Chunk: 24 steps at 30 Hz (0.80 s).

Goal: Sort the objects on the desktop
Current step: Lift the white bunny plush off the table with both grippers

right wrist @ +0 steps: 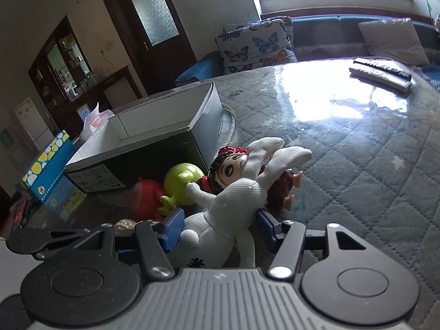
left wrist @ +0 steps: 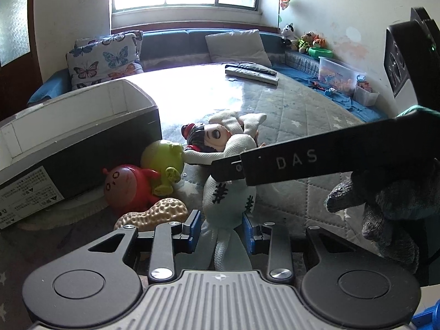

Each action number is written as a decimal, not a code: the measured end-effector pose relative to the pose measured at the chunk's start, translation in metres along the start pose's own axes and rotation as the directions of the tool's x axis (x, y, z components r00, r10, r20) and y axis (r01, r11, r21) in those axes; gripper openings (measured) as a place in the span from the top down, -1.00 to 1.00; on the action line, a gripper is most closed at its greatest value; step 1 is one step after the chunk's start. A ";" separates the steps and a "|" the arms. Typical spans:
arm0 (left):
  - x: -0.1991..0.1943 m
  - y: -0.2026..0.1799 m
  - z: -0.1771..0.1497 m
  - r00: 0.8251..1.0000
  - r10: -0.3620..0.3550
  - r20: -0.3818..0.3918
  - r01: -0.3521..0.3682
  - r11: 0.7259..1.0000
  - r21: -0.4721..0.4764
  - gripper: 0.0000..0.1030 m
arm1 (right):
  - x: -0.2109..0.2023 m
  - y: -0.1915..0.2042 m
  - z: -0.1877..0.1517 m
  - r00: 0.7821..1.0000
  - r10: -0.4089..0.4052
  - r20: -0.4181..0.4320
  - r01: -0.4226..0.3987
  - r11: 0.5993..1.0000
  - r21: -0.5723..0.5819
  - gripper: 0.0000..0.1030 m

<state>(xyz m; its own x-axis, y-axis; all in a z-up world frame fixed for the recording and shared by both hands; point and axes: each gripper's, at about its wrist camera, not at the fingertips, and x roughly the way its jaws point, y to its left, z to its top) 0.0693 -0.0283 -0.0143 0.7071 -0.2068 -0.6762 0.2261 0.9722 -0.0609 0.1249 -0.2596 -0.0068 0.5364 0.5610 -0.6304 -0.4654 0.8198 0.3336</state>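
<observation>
A white plush rabbit [left wrist: 229, 192] lies on its back across a black-haired doll [left wrist: 211, 136] on the quilted table. My left gripper [left wrist: 221, 231] has its blue pads against the rabbit's legs, shut on them. Seen from the right wrist, the rabbit's body [right wrist: 231, 209] sits between the pads of my right gripper [right wrist: 220, 228], which stand close beside it with a thin gap at the right pad. In the left wrist view, a black finger [left wrist: 275, 165] of the right gripper crosses over the rabbit, held by a gloved hand [left wrist: 385, 206].
A green round toy [left wrist: 162, 159], a red round toy [left wrist: 126, 187] and a toy peanut [left wrist: 154, 214] lie beside an open cardboard box [left wrist: 96, 159] on the left. Two remote controls [left wrist: 251, 73] lie far back. A blue and yellow carton [right wrist: 46, 165] stands past the box.
</observation>
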 end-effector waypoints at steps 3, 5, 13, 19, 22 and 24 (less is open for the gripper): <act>0.004 0.003 0.002 1.000 -0.013 -0.008 0.013 1.000 -0.019 0.31 | 0.003 -0.005 0.001 1.000 0.009 -0.002 -0.009 1.000 0.021 -0.12; 0.006 0.004 0.002 1.000 -0.026 -0.013 0.026 0.999 -0.022 0.32 | 0.004 -0.009 0.002 1.000 0.023 -0.004 -0.023 0.999 0.042 -0.10; 0.008 0.006 -0.002 0.998 -0.059 -0.016 0.058 0.998 -0.012 0.45 | 0.006 -0.018 0.004 0.998 0.058 0.002 -0.058 0.993 0.102 -0.08; 0.010 0.005 -0.003 0.998 -0.063 -0.008 0.063 0.998 -0.007 0.49 | 0.009 -0.024 0.004 0.997 0.073 0.008 -0.074 0.988 0.135 0.11; 0.009 0.007 -0.004 0.997 -0.074 -0.010 0.073 0.997 -0.019 0.53 | 0.005 -0.020 0.004 0.997 0.071 0.019 -0.073 0.990 0.123 0.26; 0.008 0.008 -0.004 0.996 -0.087 -0.011 0.087 0.996 -0.035 0.55 | 0.000 -0.017 0.005 0.997 0.072 0.034 -0.075 0.990 0.115 0.37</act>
<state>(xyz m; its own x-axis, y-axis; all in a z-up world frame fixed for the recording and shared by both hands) 0.0738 -0.0221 -0.0230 0.6769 -0.2895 -0.6767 0.2629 0.9538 -0.1451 0.1361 -0.2730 -0.0084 0.5251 0.6220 -0.5808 -0.4202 0.7830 0.4587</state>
